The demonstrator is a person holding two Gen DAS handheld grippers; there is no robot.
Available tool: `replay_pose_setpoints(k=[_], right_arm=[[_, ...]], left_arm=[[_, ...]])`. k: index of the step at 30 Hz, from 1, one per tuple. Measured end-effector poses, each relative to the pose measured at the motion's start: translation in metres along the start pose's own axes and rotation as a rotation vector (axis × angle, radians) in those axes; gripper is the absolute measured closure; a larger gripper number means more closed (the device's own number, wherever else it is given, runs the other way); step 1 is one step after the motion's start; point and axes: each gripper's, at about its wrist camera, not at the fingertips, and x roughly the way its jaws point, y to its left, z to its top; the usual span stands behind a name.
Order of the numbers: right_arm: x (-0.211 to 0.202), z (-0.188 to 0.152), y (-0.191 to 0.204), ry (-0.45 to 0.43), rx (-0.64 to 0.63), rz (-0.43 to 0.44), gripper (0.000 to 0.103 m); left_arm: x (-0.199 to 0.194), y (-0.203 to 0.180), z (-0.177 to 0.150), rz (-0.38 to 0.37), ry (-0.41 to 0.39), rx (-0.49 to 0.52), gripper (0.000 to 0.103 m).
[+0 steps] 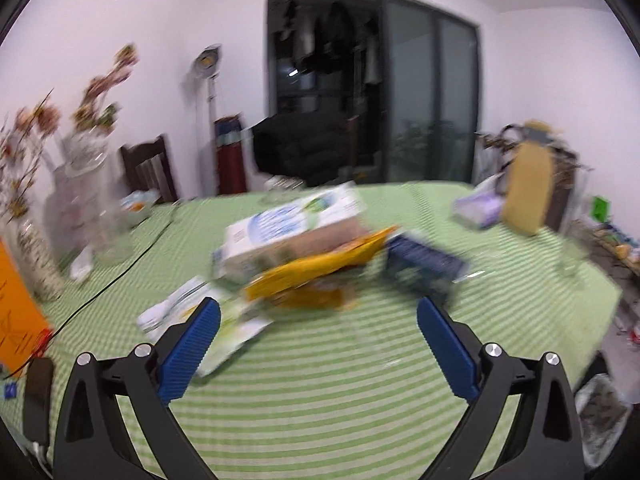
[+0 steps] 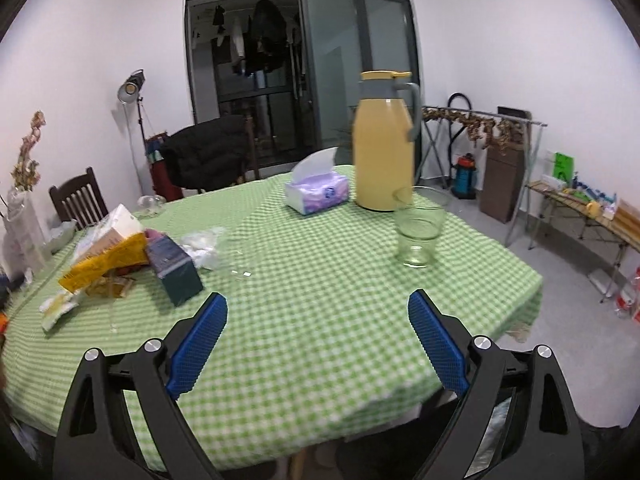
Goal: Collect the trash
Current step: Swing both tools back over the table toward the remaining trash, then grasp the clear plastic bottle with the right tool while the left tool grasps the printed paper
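At ten o'clock on the green checked table (image 2: pixel 320 280), the trash pile (image 2: pixel 120 256): light, crushable cartons and slippery wrappers; pinch carton edges. Left gripper (image 1: pixel 318 316) and right gripper (image 2: pixel 318 312) gape wide, empty.

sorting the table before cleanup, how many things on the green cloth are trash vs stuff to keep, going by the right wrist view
Trash, 5: white carton, yellow wrapper, dark box, crumpled plastic, torn packet
Keep, 3: thermos, tissue box, glass
Total: 8
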Motion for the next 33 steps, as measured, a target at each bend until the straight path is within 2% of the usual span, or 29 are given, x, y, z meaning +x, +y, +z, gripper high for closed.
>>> replay_pose_setpoints(k=[2, 5, 7, 9, 12, 14, 16, 18, 20, 23, 26, 27, 30, 33], right_arm=[[0.005, 0.002, 0.010, 0.003, -0.003, 0.020, 0.015], [0.016, 0.003, 0.030, -0.002, -0.046, 0.031, 0.015], [0.028, 0.001, 0.044, -0.003, -0.076, 0.037, 0.011], [0.045, -0.003, 0.056, 0.008, -0.096, 0.046, 0.010], [0.072, -0.006, 0.068, 0.048, -0.098, 0.067, 0.010], [0.087, -0.008, 0.076, 0.070, -0.105, 0.074, 0.010], [0.102, -0.009, 0.084, 0.074, -0.125, 0.087, 0.010], [0.112, -0.009, 0.088, 0.063, -0.155, 0.111, 0.010], [0.120, -0.006, 0.090, 0.052, -0.183, 0.095, 0.009], [0.132, -0.002, 0.092, 0.040, -0.241, 0.085, 0.008], [0.155, 0.002, 0.090, 0.092, -0.271, 0.012, 0.008], [0.159, 0.002, 0.088, 0.103, -0.268, 0.018, 0.008], [0.177, 0.006, 0.081, 0.150, -0.211, 0.104, 0.008], [0.192, 0.013, 0.077, 0.209, -0.122, 0.197, 0.008]], left_arm=[[0.020, 0.026, -0.015, 0.051, 0.059, -0.020, 0.007], [0.042, 0.057, -0.034, 0.064, 0.142, -0.077, 0.007], [0.058, 0.074, -0.048, 0.071, 0.209, -0.091, 0.007], [0.069, 0.081, -0.055, 0.074, 0.241, -0.060, 0.007], [0.086, 0.084, -0.055, 0.081, 0.245, 0.014, 0.007], [0.102, 0.084, -0.052, 0.082, 0.287, 0.052, 0.007], [0.117, 0.082, -0.046, 0.085, 0.321, 0.082, 0.016], [0.129, 0.081, -0.040, 0.088, 0.342, 0.112, 0.020], [0.135, 0.078, -0.039, 0.082, 0.352, 0.142, 0.023], [0.148, 0.076, -0.041, 0.080, 0.388, 0.172, 0.034], [0.150, 0.077, -0.040, 0.032, 0.402, 0.171, 0.057], [0.149, 0.077, -0.040, 0.018, 0.397, 0.176, 0.069], [0.146, 0.077, -0.038, 0.016, 0.380, 0.192, 0.079], [0.136, 0.080, -0.028, 0.014, 0.351, 0.165, 0.083]])
